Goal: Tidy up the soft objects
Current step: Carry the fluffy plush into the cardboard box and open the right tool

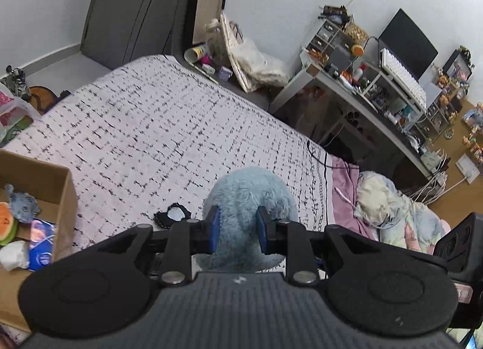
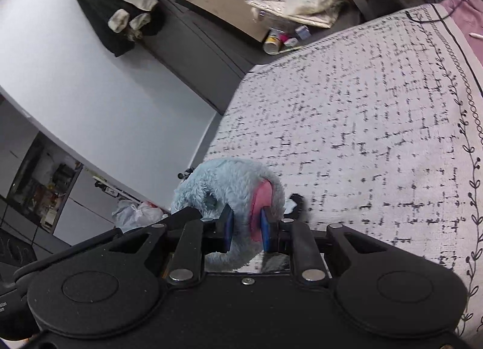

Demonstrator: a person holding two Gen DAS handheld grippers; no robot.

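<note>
Two grippers are both clamping the same blue plush toy (image 1: pixel 250 198) right now, holding it up over the bed (image 1: pixel 151 125). The left gripper (image 1: pixel 238 228) is pinching a fat furry part, the right gripper (image 2: pixel 246 228) is squeezing a bit where pink lining is showing, maybe an ear. Looks super light and squishy to me, so it's probably flopping around whatever they're pinching. Grabbing thick bunches of fur like this seems smarter than thin edges, which could slip out.

The left view is showing the cardboard box (image 1: pixel 65 192) at the bed's edge with other soft stuff already inside, plus a small black and white scrap (image 1: pixel 173 214) lying on the bedspread. The right view is missing the box but showing that pink patch and a dark jacket (image 2: pixel 111 2) hanging on the wall.
</note>
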